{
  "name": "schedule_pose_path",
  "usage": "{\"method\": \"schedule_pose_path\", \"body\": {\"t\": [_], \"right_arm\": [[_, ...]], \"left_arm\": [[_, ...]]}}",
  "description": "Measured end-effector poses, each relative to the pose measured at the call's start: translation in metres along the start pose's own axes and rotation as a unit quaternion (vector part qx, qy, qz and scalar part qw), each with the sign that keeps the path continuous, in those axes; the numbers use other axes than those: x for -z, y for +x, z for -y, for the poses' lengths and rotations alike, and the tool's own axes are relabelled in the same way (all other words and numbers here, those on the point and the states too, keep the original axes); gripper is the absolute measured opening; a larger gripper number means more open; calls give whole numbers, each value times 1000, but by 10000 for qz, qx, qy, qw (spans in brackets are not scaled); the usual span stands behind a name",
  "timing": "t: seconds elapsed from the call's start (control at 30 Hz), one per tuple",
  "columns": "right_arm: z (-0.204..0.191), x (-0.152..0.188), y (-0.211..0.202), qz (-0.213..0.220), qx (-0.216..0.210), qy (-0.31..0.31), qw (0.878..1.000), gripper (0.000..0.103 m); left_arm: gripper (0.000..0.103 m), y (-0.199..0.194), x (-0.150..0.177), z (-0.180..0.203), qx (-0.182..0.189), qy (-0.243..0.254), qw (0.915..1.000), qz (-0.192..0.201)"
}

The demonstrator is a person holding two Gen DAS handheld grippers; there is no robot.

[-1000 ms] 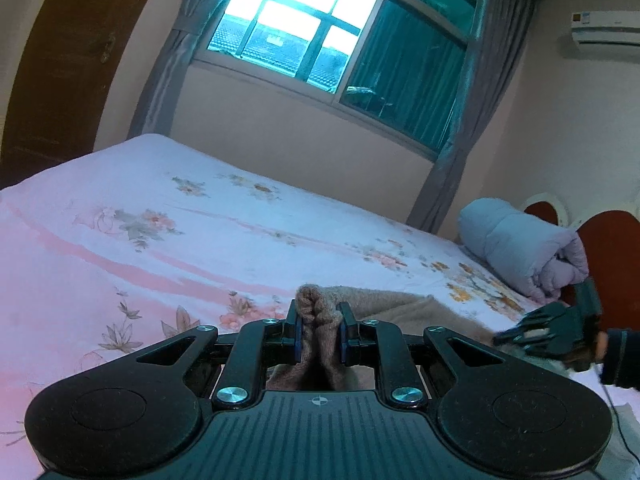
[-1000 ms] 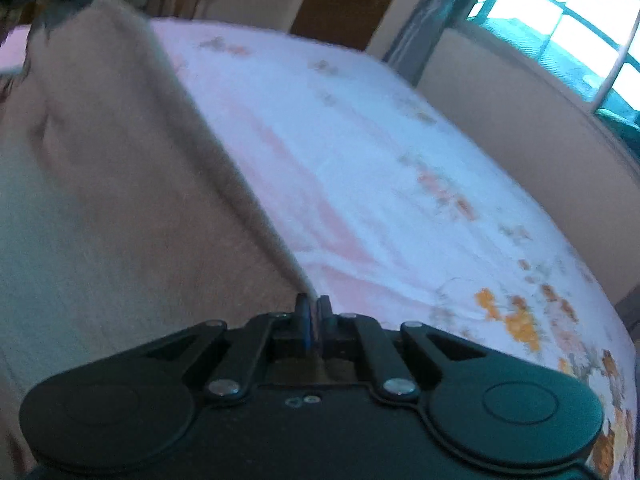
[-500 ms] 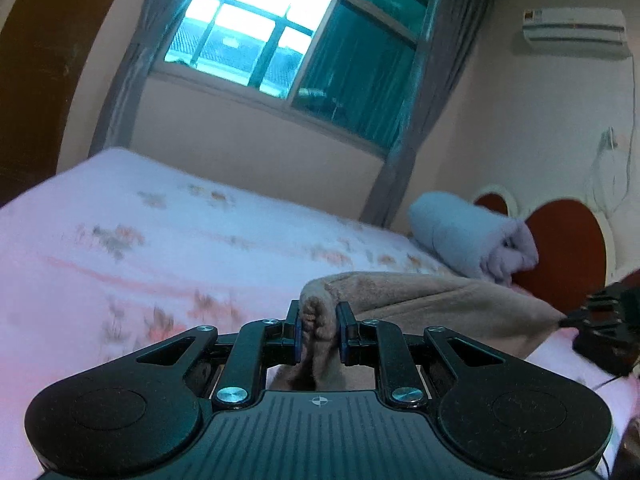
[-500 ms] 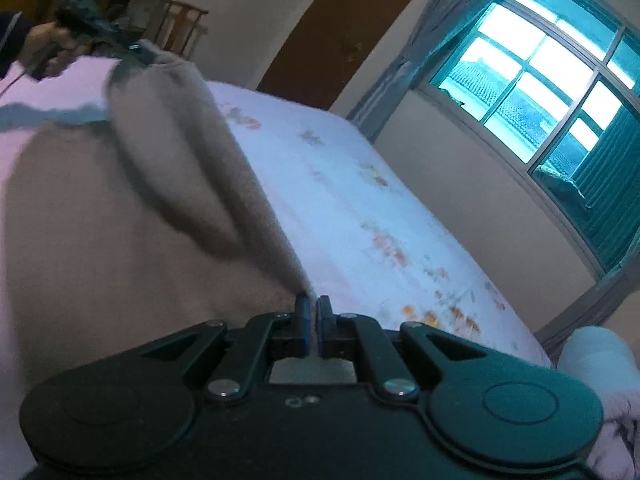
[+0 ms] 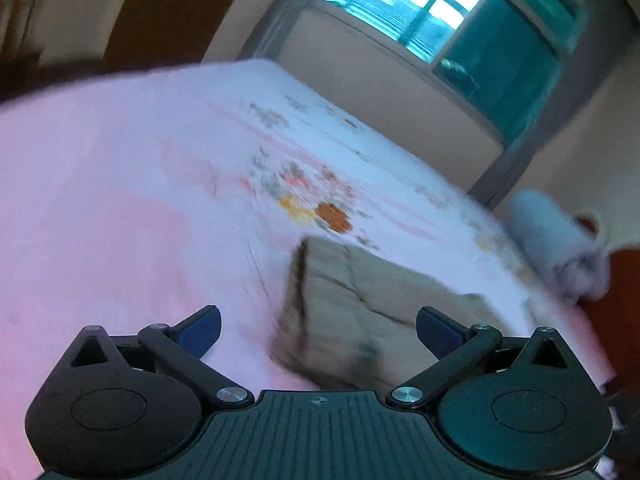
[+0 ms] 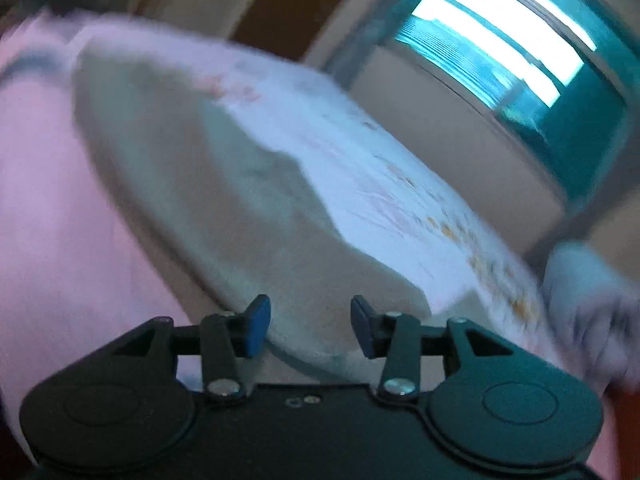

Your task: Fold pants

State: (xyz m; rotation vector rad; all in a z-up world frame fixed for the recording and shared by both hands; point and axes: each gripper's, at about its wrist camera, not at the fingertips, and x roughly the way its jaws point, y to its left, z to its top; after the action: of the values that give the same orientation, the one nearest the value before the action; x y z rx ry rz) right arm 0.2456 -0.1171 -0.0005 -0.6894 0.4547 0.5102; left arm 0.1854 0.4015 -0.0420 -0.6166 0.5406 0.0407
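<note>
The beige fleece pants (image 5: 360, 300) lie folded on the pink floral bed sheet (image 5: 120, 200). In the left wrist view my left gripper (image 5: 318, 326) is wide open and empty just above the near end of the pants. In the right wrist view the pants (image 6: 224, 200) stretch away to the far left, and my right gripper (image 6: 310, 328) is open and empty over their near edge. Both views are motion-blurred.
A rolled light-blue blanket (image 5: 560, 248) lies by the red headboard (image 5: 624, 304) at the right; it also shows in the right wrist view (image 6: 592, 292). A window (image 5: 460, 32) and grey curtains stand behind the bed. A brown door (image 5: 168, 8) is at the back left.
Both grippers opened and let go of the pants, which now lie on the bed. Both cameras tipped down toward the sheet and are moving.
</note>
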Motion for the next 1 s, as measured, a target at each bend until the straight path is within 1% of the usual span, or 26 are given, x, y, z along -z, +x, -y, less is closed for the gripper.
{"method": "schedule_pose_path", "body": {"t": [0.03, 0.07, 0.1, 0.13, 0.17, 0.23, 0.27, 0.3, 0.33, 0.37, 0.4, 0.43, 0.47, 0.5, 0.57, 0.63, 0.67, 0.7, 0.73, 0.77, 0.8, 0.83, 0.87, 0.9, 0.93, 1.0], "right_arm": [[8, -2, -1, 17, 6, 383, 9993, 34], [16, -3, -2, 41, 17, 752, 9972, 34], [25, -4, -2, 53, -11, 1183, 9930, 34], [35, -2, 0, 38, -48, 1633, 9866, 34], [42, 7, -4, 12, -71, 2035, 9790, 34], [56, 15, -2, -81, -161, 2821, 9592, 33], [63, 18, 2, -133, -207, 3235, 9459, 33], [71, 23, 6, -164, -272, 3638, 9309, 32], [76, 28, 7, -190, -292, 3930, 9189, 32], [81, 36, 8, -226, -273, 4199, 9069, 33], [82, 49, 2, -255, -265, 4397, 8974, 33], [85, 52, 7, -295, -287, 4591, 8874, 33], [85, 63, 4, -325, -307, 4728, 8800, 33], [84, 66, 4, -369, -333, 4851, 8730, 33], [79, 68, 6, -487, -330, 5001, 8640, 33], [77, 73, 15, -706, -272, 5181, 8520, 34], [77, 76, 24, -833, -289, 5337, 8411, 34], [80, 80, 32, -918, -321, 5500, 8295, 30], [82, 85, 40, -945, -455, 5684, 8160, 0], [84, 88, 46, -860, -655, 5834, 8049, 0], [87, 90, 49, -761, -752, 5961, 7957, 0], [94, 86, 50, -624, -788, 5941, 7981, 0], [100, 79, 47, -401, -802, 5888, 8033, 0], [108, 70, 42, -108, -816, 5837, 8078, 0], [119, 56, 33, 201, -783, 5731, 8155, 0], [132, 34, 7, 823, -726, 5536, 8255, 0]], "left_arm": [[94, -6, 5, 0, 101, -198, 9998, 14], [89, -10, 11, 0, 216, -463, 9987, 11], [80, -11, 16, 0, 306, -680, 9972, -65], [72, -9, 24, 2, 314, -836, 9959, -134], [70, -5, 28, 3, 271, -962, 9948, -208], [66, 8, 33, 6, 289, -1138, 9925, -341], [65, 15, 34, 7, 223, -1218, 9914, -428], [60, 24, 34, 11, 206, -1248, 9908, -482], [47, 29, 33, 13, 184, -1242, 9909, -490], [41, 36, 35, 20, 64, -1205, 9914, -503], [27, 42, 34, 22, -75, -1144, 9918, -563], [24, 46, 34, 23, -114, -1114, 9920, -581], [24, 48, 35, 24, -132, -1098, 9923, -563], [22, 48, 34, 26, -128, -1029, 9931, -543], [21, 43, 33, 33, -61, -846, 9954, -444], [21, 35, 32, 36, -28, -741, 9964, -418], [21, 35, 31, 37, -34, -718, 9964, -440], [21, 36, 29, 36, -58, -694, 9965, -467], [21, 38, 27, 38, -52, -634, 9969, -474], [20, 40, 22, 40, 1, -631, 9969, -470], [19, 44, 14, 41, 66, -629, 9968, -480], [19, 47, 2, 47, 182, -540, 9975, -423], [19, 52, -9, 53, 264, -452, 9980, -358], [19, 54, -27, 64, 372, -331, 9984, -253], [19, 53, -39, 73, 536, -270, 9981, -116], [19, 40, -63, 91, 1165, -96, 9925, 362]]}}
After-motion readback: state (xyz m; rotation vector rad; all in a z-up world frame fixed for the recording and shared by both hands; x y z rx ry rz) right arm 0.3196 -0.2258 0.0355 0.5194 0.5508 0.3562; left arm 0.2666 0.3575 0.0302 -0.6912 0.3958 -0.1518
